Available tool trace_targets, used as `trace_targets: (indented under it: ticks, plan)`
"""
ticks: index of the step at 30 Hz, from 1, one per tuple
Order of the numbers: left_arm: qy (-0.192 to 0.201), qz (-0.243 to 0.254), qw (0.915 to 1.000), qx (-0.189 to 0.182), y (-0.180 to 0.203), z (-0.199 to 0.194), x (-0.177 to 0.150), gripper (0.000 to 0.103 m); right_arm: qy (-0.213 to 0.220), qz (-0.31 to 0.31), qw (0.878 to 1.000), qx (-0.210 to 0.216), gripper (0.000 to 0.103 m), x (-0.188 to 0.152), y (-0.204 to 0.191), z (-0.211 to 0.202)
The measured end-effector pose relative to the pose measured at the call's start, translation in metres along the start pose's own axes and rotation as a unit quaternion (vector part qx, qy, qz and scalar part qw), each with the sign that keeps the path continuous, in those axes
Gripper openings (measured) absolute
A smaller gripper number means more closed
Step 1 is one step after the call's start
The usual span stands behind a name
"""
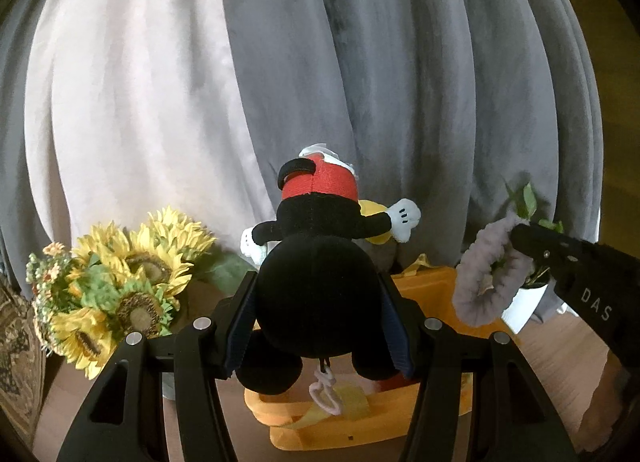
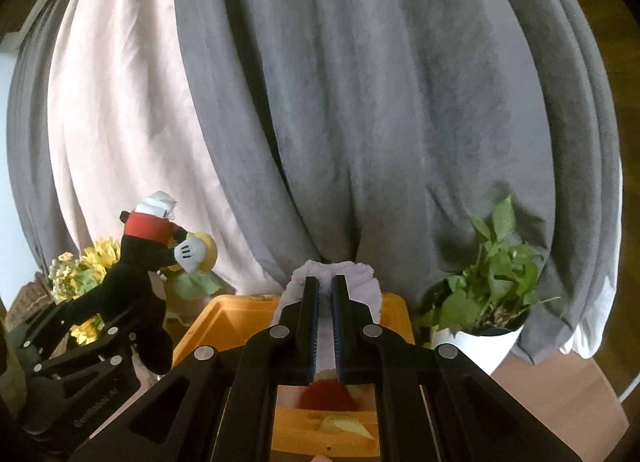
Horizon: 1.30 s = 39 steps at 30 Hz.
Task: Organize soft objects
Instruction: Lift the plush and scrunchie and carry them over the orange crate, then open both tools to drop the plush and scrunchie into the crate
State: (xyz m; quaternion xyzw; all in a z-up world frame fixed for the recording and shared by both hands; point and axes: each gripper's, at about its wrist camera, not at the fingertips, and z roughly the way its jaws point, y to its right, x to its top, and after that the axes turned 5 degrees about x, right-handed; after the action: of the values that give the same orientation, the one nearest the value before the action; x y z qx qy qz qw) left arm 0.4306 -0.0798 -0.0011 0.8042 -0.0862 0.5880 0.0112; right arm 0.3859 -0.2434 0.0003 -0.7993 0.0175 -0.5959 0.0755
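My left gripper is shut on the black head of a mouse plush toy with red shorts and white gloves, held above the orange bin. It also shows in the right wrist view at the left. My right gripper is shut on a fluffy lavender-grey scrunchie over the orange bin. In the left wrist view the scrunchie hangs from the right gripper's fingertips. A red and yellow soft thing lies in the bin.
Grey and pale pink curtains hang behind. Artificial sunflowers stand at the left. A potted green plant in a white pot stands at the right on the wooden table. A wicker basket is at the far left.
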Motion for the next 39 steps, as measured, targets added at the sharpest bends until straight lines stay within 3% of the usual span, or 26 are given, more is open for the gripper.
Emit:
trace_targets:
  ticks: [18, 19, 21, 23, 24, 33, 39]
  plan:
    - [-0.069, 0.027, 0.9967, -0.033, 0.013, 0.076, -0.022, 0.057, -0.065, 0.012, 0.998, -0.013, 0.008, -0.024, 0.014, 0.067]
    - [-0.076, 0.031, 0.9959, -0.038, 0.015, 0.081, -0.024, 0.057, -0.048, 0.000, 0.999, -0.017, 0.008, -0.026, 0.015, 0.070]
    - [-0.089, 0.035, 0.9944, -0.043, 0.018, 0.088, -0.027, 0.057, -0.057, 0.000, 0.998, -0.019, 0.008, -0.031, 0.017, 0.076]
    - [-0.103, 0.043, 0.9926, -0.047, 0.022, 0.097, -0.032, 0.057, -0.068, -0.001, 0.997, -0.022, 0.008, -0.034, 0.019, 0.083]
    - [-0.110, 0.046, 0.9918, -0.048, 0.023, 0.100, -0.035, 0.057, -0.129, 0.006, 0.991, -0.019, 0.008, -0.037, 0.021, 0.084]
    - [-0.147, 0.055, 0.9863, -0.050, 0.026, 0.118, -0.048, 0.061, -0.174, 0.011, 0.985, -0.020, 0.008, -0.058, 0.026, 0.106]
    - [-0.138, 0.056, 0.9882, -0.034, 0.026, 0.115, -0.049, 0.070, -0.191, 0.026, 0.981, -0.013, 0.009, -0.063, 0.032, 0.113]
